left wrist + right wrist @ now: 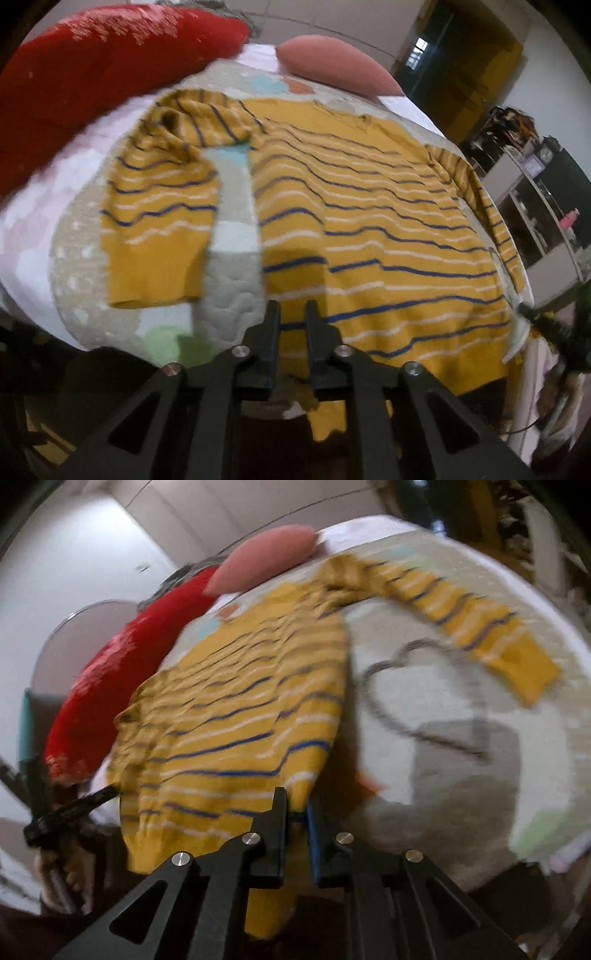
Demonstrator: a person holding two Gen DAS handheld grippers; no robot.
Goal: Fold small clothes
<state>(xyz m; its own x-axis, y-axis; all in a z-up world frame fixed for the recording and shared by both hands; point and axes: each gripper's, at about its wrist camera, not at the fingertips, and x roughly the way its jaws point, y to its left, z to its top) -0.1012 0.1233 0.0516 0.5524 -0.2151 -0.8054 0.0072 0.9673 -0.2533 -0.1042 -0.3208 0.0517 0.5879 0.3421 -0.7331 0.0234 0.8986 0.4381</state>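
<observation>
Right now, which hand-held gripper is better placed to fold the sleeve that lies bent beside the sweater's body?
Left. The left hand-held gripper pinches the sweater hem right beside the bent sleeve. The right hand-held gripper holds the opposite hem corner, with the whole body between.

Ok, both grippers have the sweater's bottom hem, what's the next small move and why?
Probably lift the hem and carry it toward the collar. The left gripper and right gripper each pinch the bottom edge of the striped sweater, which lies flat on the bed.

No readable text, label or number anywhere (both views rather motion-blurred)
</observation>
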